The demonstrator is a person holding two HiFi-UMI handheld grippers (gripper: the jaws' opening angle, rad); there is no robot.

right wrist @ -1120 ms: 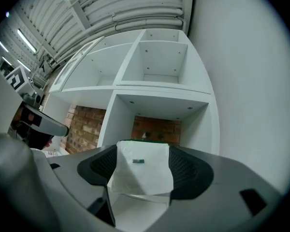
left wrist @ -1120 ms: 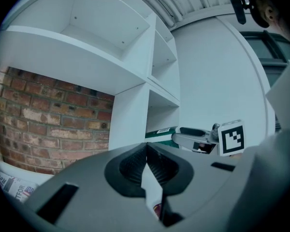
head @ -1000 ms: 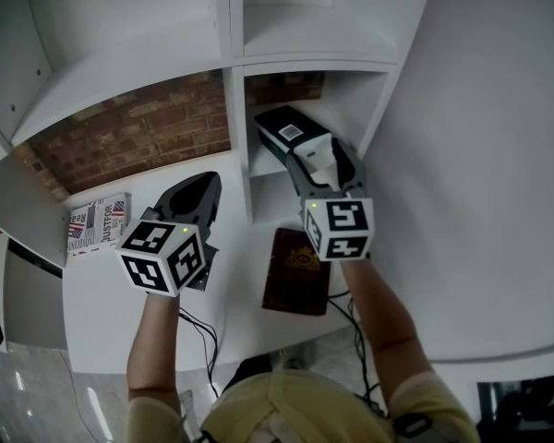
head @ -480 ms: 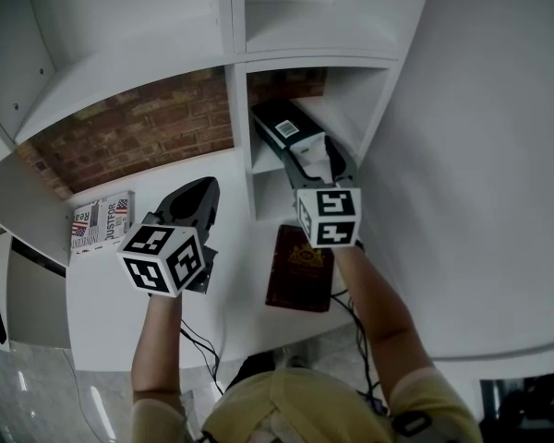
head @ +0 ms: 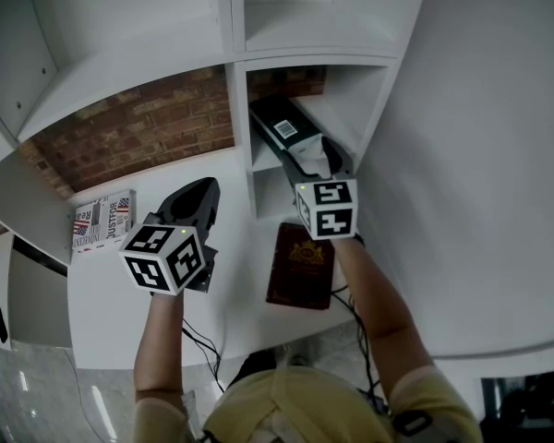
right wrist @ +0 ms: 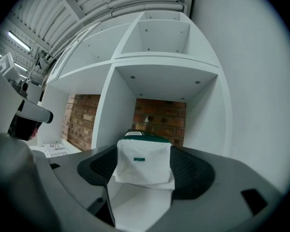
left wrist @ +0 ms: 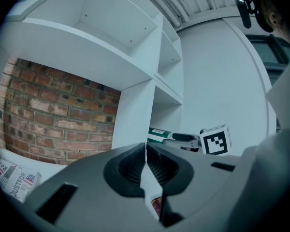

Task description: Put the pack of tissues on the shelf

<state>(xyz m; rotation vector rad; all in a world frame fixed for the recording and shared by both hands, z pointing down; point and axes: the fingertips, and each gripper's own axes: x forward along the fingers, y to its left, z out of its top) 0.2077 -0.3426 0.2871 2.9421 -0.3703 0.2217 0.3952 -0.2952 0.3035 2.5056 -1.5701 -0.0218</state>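
Observation:
The pack of tissues [head: 283,128] is dark green and black with a white end and a barcode label. My right gripper [head: 307,152] is shut on its white end. The pack's far end reaches into the white shelf's right-hand compartment [head: 355,109], above the shelf board [head: 267,166]. In the right gripper view the pack [right wrist: 144,161] fills the gap between the pads [right wrist: 191,170], and the compartment's brick back [right wrist: 160,114] lies ahead. My left gripper [head: 203,188] hovers over the white table [head: 102,293], shut and empty. In the left gripper view its jaws [left wrist: 146,161] meet, and the pack [left wrist: 158,132] shows to the right.
A dark red book [head: 300,268] lies on the table below the right gripper. A printed white packet [head: 100,221] lies at the table's left. A vertical shelf divider [head: 241,137] stands between the two grippers. A brick wall [head: 138,127] backs the left bay. A white wall [head: 480,173] is at the right.
My right gripper has carried the pack forward, deeper into the shelf compartment. The left gripper has stayed where it was.

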